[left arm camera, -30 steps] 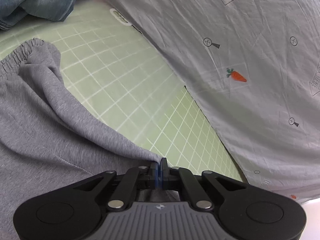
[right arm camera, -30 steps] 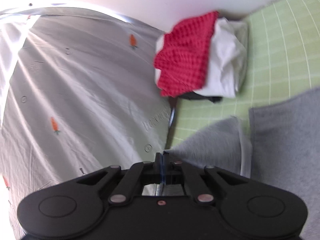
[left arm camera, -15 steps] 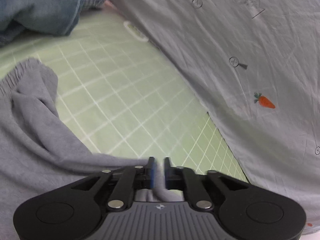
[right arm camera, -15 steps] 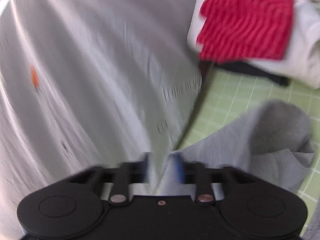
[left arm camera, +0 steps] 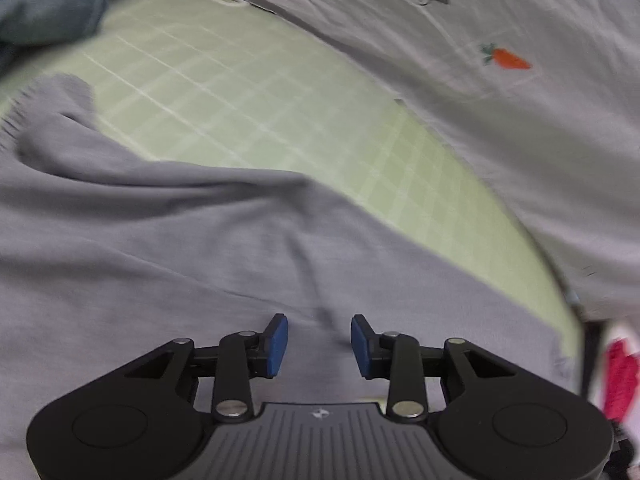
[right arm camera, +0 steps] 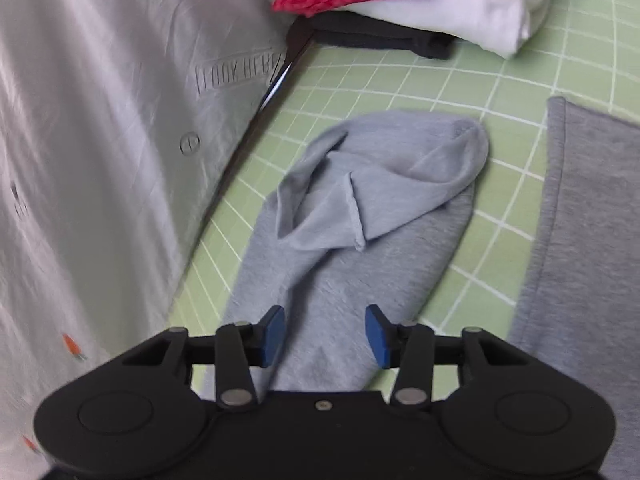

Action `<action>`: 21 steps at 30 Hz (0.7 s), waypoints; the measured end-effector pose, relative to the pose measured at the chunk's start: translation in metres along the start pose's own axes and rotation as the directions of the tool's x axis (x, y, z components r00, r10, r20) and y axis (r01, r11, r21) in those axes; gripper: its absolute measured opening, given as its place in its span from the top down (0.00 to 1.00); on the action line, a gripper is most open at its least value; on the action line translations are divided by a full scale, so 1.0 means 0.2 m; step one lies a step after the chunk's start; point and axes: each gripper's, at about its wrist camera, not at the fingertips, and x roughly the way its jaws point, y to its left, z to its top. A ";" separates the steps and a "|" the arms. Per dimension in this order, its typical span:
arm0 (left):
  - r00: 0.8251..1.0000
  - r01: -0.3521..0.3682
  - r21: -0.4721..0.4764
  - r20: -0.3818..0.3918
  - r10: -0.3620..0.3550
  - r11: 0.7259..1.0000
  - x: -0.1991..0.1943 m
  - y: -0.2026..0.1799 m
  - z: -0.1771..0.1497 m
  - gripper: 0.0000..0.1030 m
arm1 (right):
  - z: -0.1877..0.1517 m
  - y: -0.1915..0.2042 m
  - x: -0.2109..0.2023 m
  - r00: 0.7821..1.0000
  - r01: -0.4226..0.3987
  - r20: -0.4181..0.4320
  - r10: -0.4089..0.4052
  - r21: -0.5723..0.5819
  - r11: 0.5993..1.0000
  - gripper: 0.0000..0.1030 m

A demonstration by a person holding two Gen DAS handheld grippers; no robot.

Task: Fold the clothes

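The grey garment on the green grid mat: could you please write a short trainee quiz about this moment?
1. True or false: the left gripper is clamped on the grey garment.
2. What lies on top of the folded pile beyond the right gripper? A) jeans B) red knit C) towel
3. Fill in: the green grid mat borders a grey sheet printed with orange ____.

Key: 1 false, both grippers' jaws have just opened and stand apart above the cloth; 2 B; 3 carrots.
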 end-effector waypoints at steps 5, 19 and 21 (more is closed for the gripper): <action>0.982 0.170 -0.278 -0.035 -0.187 0.945 0.13 0.03 -0.01 0.65 | 0.04 0.04 0.11 0.998 -0.066 -0.018 0.067 0.062 0.996 0.59; 0.973 0.165 -0.524 -0.051 -0.224 0.835 0.20 0.14 0.00 0.65 | 0.06 0.07 0.36 0.993 -0.071 -0.082 0.086 0.165 0.984 0.67; 0.968 0.156 -0.528 -0.085 -0.235 0.835 0.20 0.11 0.00 0.64 | 0.06 0.08 0.37 0.993 -0.070 -0.081 0.084 0.165 0.984 0.67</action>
